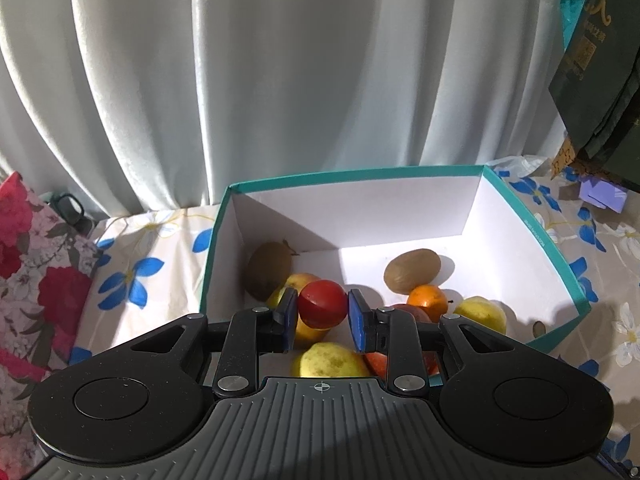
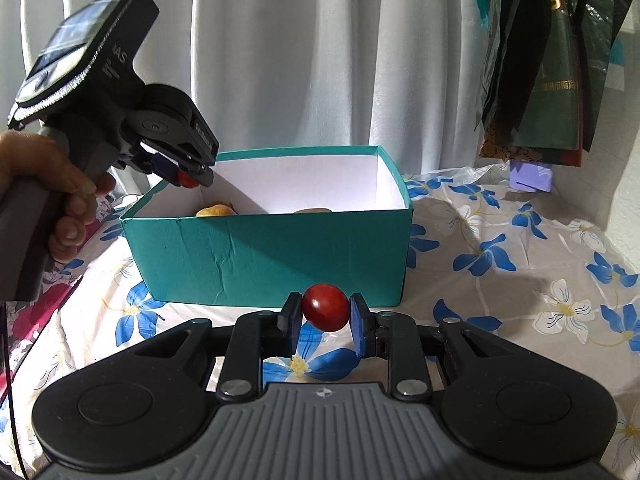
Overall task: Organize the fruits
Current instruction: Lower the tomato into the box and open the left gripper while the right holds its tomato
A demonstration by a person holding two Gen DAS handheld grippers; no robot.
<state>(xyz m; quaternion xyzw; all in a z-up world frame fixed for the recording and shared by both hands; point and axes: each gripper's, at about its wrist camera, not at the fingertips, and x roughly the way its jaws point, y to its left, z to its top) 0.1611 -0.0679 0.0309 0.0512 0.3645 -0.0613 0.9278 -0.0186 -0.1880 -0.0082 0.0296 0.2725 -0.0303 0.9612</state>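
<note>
My left gripper (image 1: 322,312) is shut on a small red fruit (image 1: 322,304) and hangs over the near left part of the teal box (image 1: 560,264). Inside the box lie two kiwis (image 1: 412,271), an orange (image 1: 428,300), yellow pears (image 1: 482,313) and a red apple partly hidden by my fingers. In the right wrist view the left gripper (image 2: 188,178) holds its red fruit (image 2: 186,179) above the box's (image 2: 272,260) left rim. My right gripper (image 2: 325,314) is shut on a dark red round fruit (image 2: 325,307), low over the cloth in front of the box.
A floral tablecloth (image 2: 520,248) covers the table. White curtains (image 2: 300,60) hang behind. Dark green bags (image 2: 552,60) hang at the upper right above a small purple box (image 2: 532,176). A hand (image 2: 60,200) grips the left tool. A red floral cloth (image 1: 36,264) lies left.
</note>
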